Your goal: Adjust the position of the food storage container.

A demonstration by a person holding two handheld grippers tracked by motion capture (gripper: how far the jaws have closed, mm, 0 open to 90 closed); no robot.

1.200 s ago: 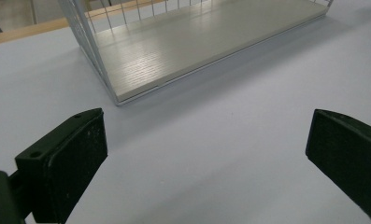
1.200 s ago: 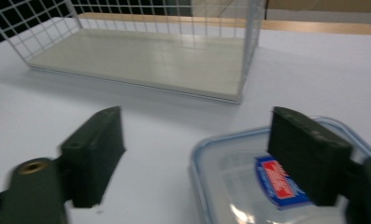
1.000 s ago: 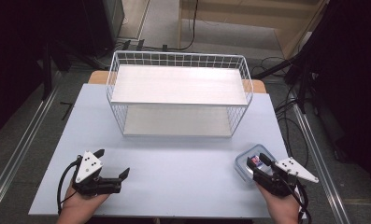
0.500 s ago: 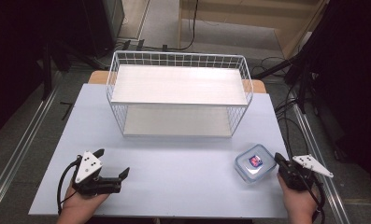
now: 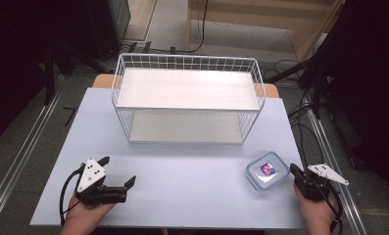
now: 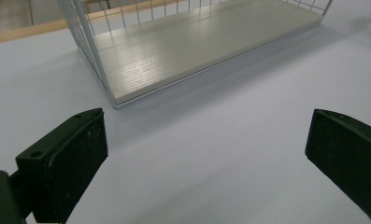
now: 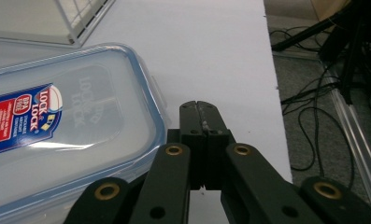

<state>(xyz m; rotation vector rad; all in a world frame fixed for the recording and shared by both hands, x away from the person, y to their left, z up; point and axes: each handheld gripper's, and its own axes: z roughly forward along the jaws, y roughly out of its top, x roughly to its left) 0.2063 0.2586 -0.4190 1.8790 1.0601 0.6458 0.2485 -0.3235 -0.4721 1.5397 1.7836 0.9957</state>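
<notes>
A white wire two-tier rack with pale wooden shelves (image 5: pixel 187 100) is set at the far middle of the pale lavender rectangular table (image 5: pixel 182 181). A wide bare stretch of tabletop is left between the rack's front edge and the near edge. The left gripper (image 5: pixel 117 171) is held near the front left corner, its jaws spread wide over bare table. A clear plastic lidded container with a blue seal and red label (image 5: pixel 267 170) is seen near the front right, just beside the right gripper (image 5: pixel 294 170). The right gripper's jaws are pressed together with nothing between them, close to the table's right edge.
</notes>
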